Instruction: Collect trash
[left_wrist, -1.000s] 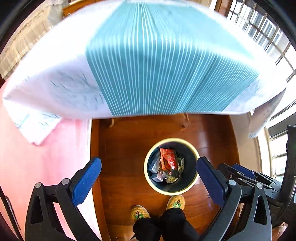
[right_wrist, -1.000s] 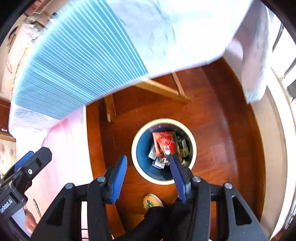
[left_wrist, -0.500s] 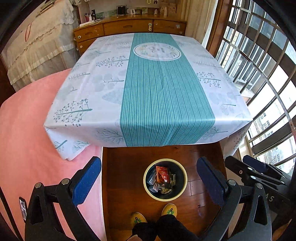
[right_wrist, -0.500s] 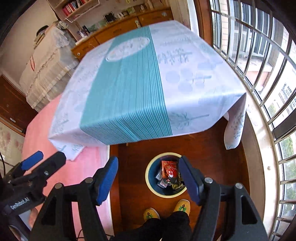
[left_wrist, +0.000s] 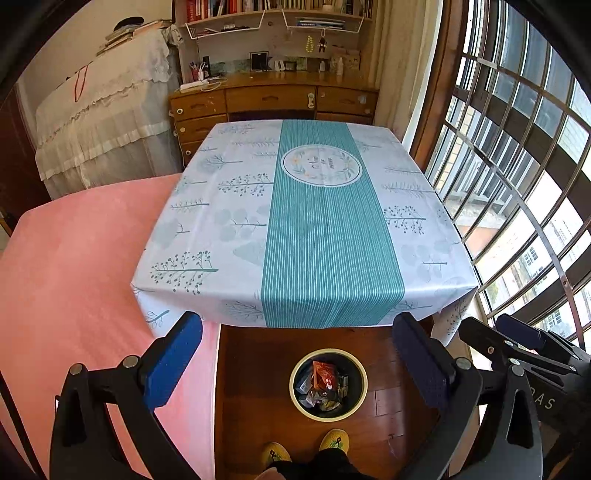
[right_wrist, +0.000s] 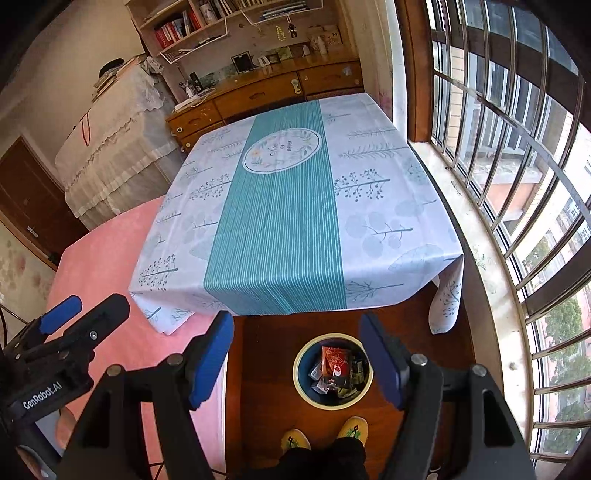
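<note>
Two grippers are held high over a table (left_wrist: 207, 236) with a white cloth that has a wide green striped band down the middle. On the band a white circle (left_wrist: 320, 165) with small writing is seen, but the words are too small to be read.

The left gripper (left_wrist: 297, 354) is spread wide, and nothing is held between its blue pads (left_wrist: 173, 356). The right gripper (right_wrist: 297, 354) is spread wide too. Its jaws have just been opening, and nothing is found between them. In the right wrist view the left gripper's black body is seen at the lower left, and the white words "GenRobot.AI" (right_wrist: 41, 395) are printed on it. In the left wrist view the letters "AS" (left_wrist: 545, 402) are seen on the right gripper's body; the rest of that word is hidden.

The trash (left_wrist: 325, 382) is lying inside a round bin (left_wrist: 360, 397) with a pale rim and a dark blue inside. The bin is standing on the brown wood floor (left_wrist: 255, 387), just in front of the table's near edge. A red packet (right_wrist: 335, 363) is on top of the pile, with darker wrappers around it. The print on the packet cannot be read.

Two yellow slippers (right_wrist: 354, 428) are seen just below the bin. A pink mat (left_wrist: 74, 258) is spread to the left of the table.
</note>
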